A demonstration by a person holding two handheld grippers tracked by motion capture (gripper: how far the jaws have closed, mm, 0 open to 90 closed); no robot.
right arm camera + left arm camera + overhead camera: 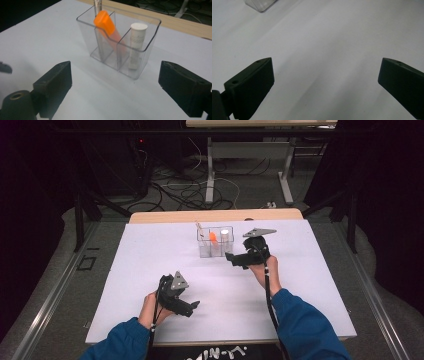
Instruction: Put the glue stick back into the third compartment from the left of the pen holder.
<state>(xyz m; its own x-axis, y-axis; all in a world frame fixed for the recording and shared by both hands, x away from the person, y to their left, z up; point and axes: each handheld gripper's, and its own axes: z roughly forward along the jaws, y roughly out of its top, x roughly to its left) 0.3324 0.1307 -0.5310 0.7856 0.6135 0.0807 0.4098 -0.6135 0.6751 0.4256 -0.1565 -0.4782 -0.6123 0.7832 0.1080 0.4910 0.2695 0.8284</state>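
A clear plastic organiser with three compartments stands at the far middle of the white table top. In the right gripper view the organiser holds a leaning orange tube in its middle compartment. A white capped tube stands in the right one and a thin stick in the left one. My right gripper sits just right of the organiser, pointing at it, open and holding nothing. My left gripper rests near the front of the table, open over bare white surface.
A corner of the clear organiser shows at the top of the left gripper view. A wooden table edge runs behind the white top. Beyond it lie floor cables and another table's legs.
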